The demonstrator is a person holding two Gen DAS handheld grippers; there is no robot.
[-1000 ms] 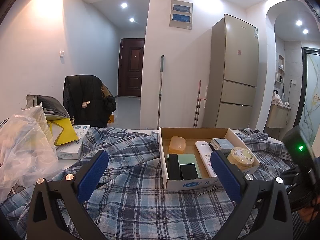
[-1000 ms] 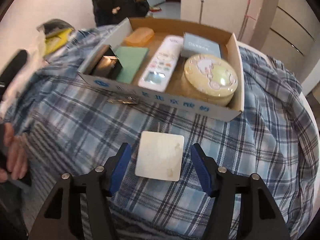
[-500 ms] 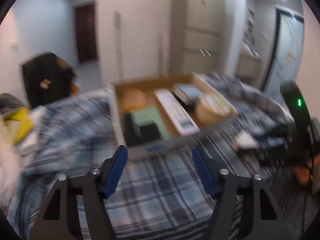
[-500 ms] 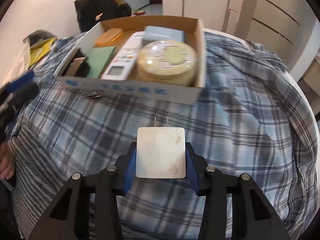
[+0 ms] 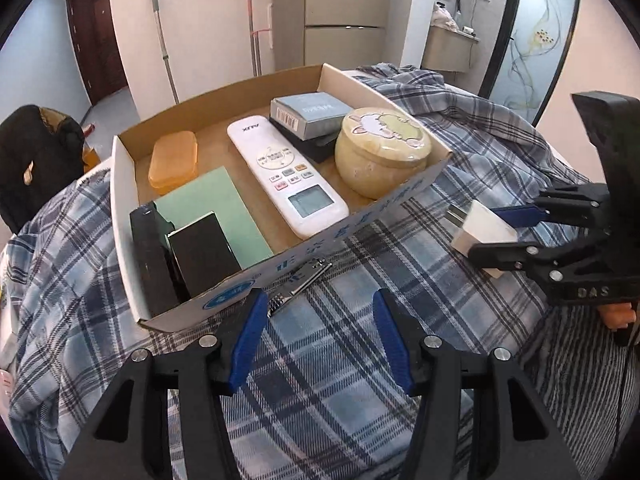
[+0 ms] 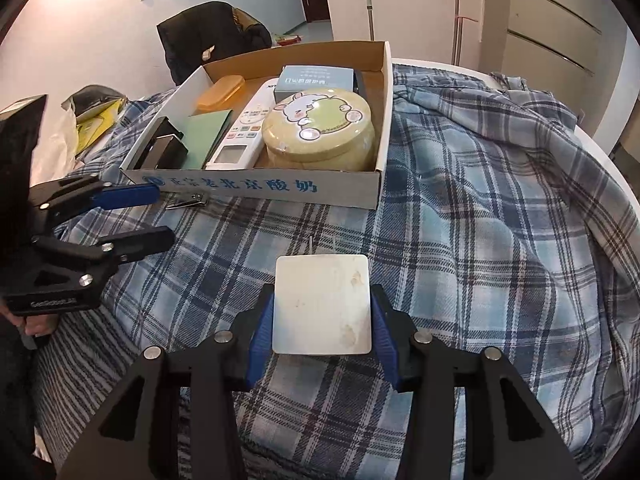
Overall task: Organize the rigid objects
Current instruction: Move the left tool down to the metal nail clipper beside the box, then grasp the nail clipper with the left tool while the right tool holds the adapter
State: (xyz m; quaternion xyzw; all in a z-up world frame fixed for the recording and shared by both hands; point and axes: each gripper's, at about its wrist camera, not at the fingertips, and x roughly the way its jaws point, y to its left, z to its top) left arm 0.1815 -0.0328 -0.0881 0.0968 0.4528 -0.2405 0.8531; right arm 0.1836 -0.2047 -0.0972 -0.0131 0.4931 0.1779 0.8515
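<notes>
An open cardboard box [image 5: 360, 224] sits on a plaid cloth. It holds a white remote [image 5: 286, 176], a round yellow tin [image 5: 380, 156], an orange case [image 5: 174, 160], a green card [image 5: 216, 212], a blue-grey carton [image 5: 310, 114] and a black item [image 5: 188, 256]. A metal nail clipper [image 5: 300, 284] lies on the cloth against the box's front wall. My left gripper [image 5: 319, 300] points down at it, jaws closing, with the clipper's near end just inside the left fingertip and untouched. My right gripper [image 6: 322, 300] is shut on a white square power adapter [image 6: 322, 304], prongs forward, in front of the box.
The plaid cloth [image 6: 480, 240] drapes over a round table and bunches up at the right. A black jacket [image 6: 208, 44] hangs on a chair behind the box. Bags and yellow papers [image 6: 92, 120] lie at the left. Mop handles and a fridge stand by the far wall.
My left gripper tipped down and came close to the box front, its jaws narrowing from wide. My right gripper shut on the white adapter, which had lain between its open fingers.
</notes>
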